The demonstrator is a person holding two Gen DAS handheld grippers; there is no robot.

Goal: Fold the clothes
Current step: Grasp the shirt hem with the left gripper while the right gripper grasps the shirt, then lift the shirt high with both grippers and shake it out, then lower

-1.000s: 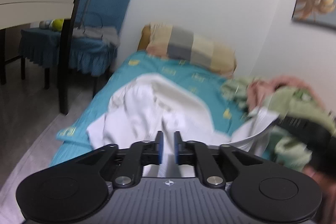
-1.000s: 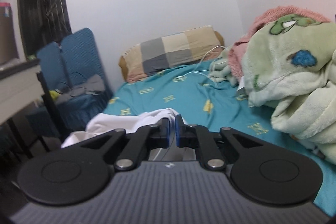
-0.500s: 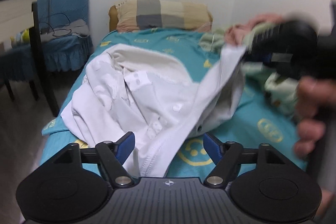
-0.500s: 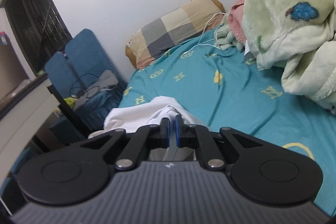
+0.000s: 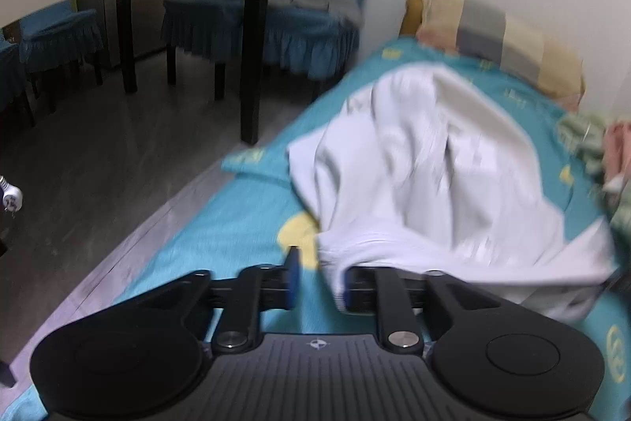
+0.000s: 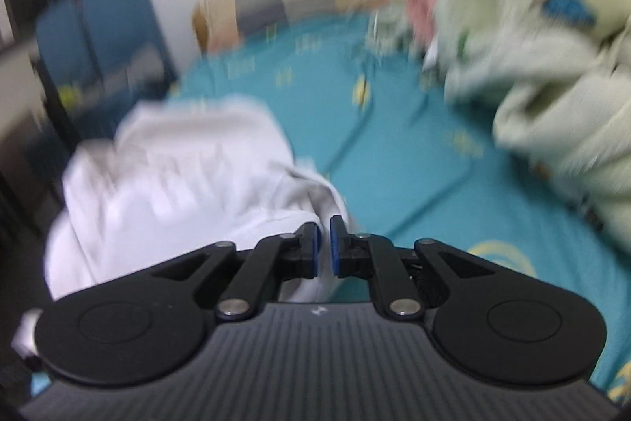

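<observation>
White garment [image 5: 426,176]: lay crumpled on the teal sheet [image 5: 236,219] ahead of both pairs of fingers; blur hid its seams and buttons, so which part was which could not be made out.
Left gripper [image 5: 318,275]: jaws were closing; the garment's near hem draped over the right-hand finger [image 5: 349,289] and hung in the gap, the left-hand pad stood clear of the cloth.
Right gripper [image 6: 323,245]: jaws were opening by a sliver, blue pads nearly together; a fold of the white garment [image 6: 177,184] sat between and behind them, though actual pinching could not be judged.
Pillow [image 5: 501,34]: checked, beyond the garment, at the wall; smeared in the right view.
Green blanket [image 6: 544,58]: heaped to the right of the right fingers, cut off by the frame edge.
Chairs [image 5: 299,6]: blue-covered, far left of the left fingers, partly behind a dark table leg [image 5: 252,58].
Small items on a chair seat: too blurred to identify.
</observation>
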